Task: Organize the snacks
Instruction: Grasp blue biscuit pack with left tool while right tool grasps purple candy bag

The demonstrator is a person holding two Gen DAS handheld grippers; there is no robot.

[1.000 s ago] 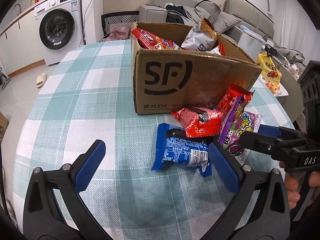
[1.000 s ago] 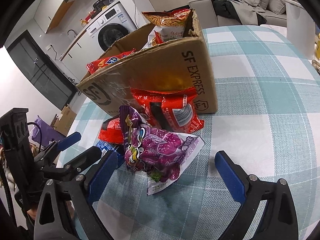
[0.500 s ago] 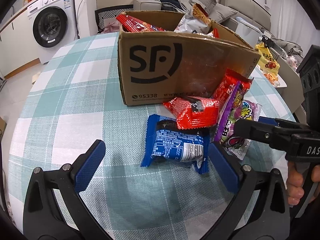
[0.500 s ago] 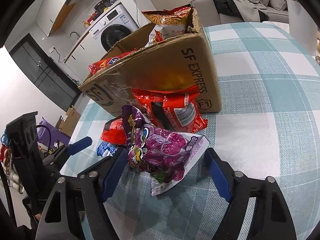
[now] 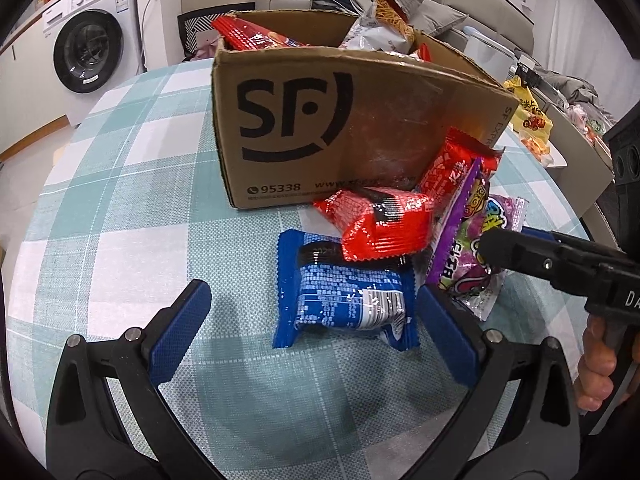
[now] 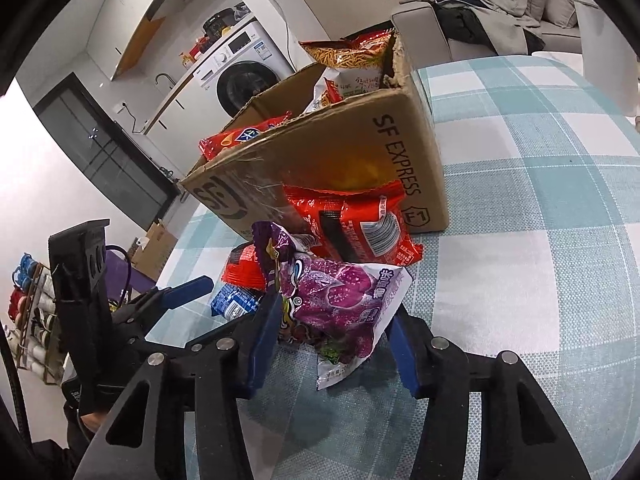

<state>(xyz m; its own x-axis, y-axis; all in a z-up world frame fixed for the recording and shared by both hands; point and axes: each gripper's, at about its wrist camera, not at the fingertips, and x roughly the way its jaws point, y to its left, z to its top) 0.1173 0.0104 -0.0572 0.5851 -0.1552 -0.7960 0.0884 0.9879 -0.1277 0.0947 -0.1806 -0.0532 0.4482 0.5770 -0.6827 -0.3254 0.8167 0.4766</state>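
The box stands at the far middle of the table, open at the top and already stuffed with packets, so it reads as the place the loose snacks are meant to go. Four are still outside, heaped against its near right corner: a blue pack lying flat nearest, a red pack overlapping its far edge, a second red packet propped against the box wall, and a purple bag at the right of the heap. The right gripper is at the purple bag with its jaws closing, the bag's near end between the blue pads, probably because that one lies outermost and free. The left gripper hovers wide open and holds nothing, the blue pack lying between its pads.
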